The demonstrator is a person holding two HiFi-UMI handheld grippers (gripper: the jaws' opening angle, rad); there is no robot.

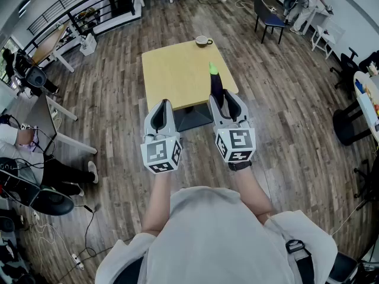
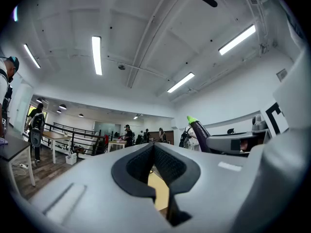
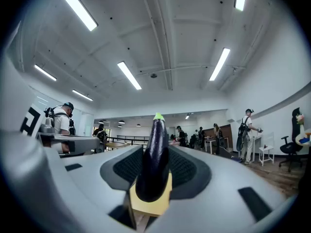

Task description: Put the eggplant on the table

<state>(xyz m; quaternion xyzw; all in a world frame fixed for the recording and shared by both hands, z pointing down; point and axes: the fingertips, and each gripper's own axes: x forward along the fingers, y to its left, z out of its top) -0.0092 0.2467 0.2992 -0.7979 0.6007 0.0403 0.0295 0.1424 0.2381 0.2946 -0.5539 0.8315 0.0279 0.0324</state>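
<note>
A dark purple eggplant (image 1: pixel 216 84) with a green stem stands upright between the jaws of my right gripper (image 1: pixel 224 101), which is shut on its lower half. In the right gripper view the eggplant (image 3: pixel 154 154) fills the gap between the black pads (image 3: pixel 187 171). It hangs above the near edge of the yellow table (image 1: pixel 177 70). My left gripper (image 1: pixel 161 108) is level beside it on the left, shut with nothing in it. The left gripper view shows its pads (image 2: pixel 167 166) meeting, and the eggplant (image 2: pixel 200 134) off to the right.
A cup on a saucer (image 1: pixel 203 41) sits at the table's far edge. Wooden floor surrounds the table. A blue chair (image 1: pixel 269 18) stands at the back right, a black stool (image 1: pixel 349 126) at the right. A seated person (image 1: pixel 35 170) and desks are at the left.
</note>
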